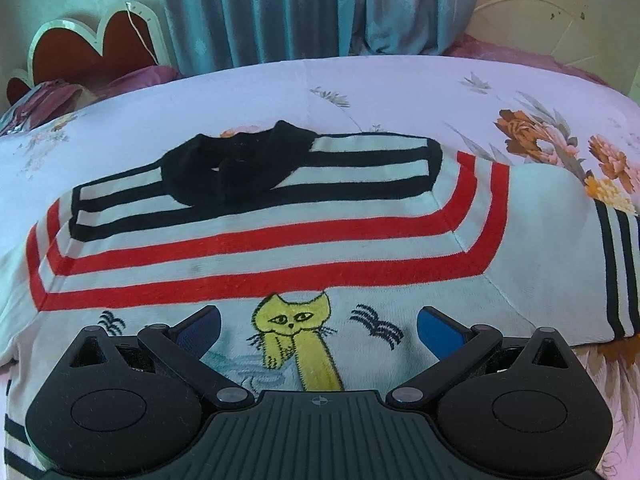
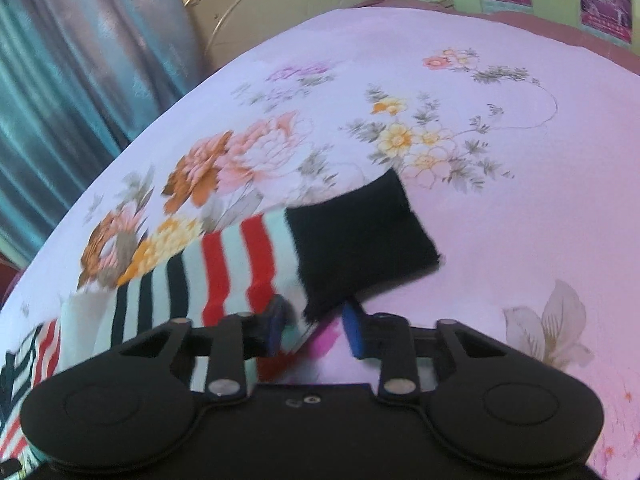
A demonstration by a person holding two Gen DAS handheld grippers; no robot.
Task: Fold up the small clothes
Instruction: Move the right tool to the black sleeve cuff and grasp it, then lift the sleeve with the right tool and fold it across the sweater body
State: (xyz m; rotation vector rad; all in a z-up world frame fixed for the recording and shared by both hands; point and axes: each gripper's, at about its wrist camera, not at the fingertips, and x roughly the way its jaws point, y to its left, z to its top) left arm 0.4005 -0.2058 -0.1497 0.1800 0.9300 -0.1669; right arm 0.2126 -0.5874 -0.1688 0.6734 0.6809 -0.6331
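Observation:
A small white sweater [image 1: 280,248] with red and black stripes, a black collar [image 1: 240,168] and a yellow cat picture [image 1: 296,332] lies flat on the bed. My left gripper [image 1: 319,330] is open and empty, its blue pads either side of the cat picture just above the sweater's chest. In the right wrist view the sweater's striped sleeve [image 2: 224,264] ends in a black cuff [image 2: 360,236]. My right gripper [image 2: 314,330] is partly open at the cuff's near edge. The sleeve edge lies between its jaws; I cannot tell if it is held.
The bed has a pale floral sheet [image 2: 500,160]. Blue curtains [image 1: 296,12] hang behind it. A red headboard [image 1: 88,48] and a purple pillow [image 1: 132,80] are at the far left. A cream round frame [image 1: 532,12] stands at the far right.

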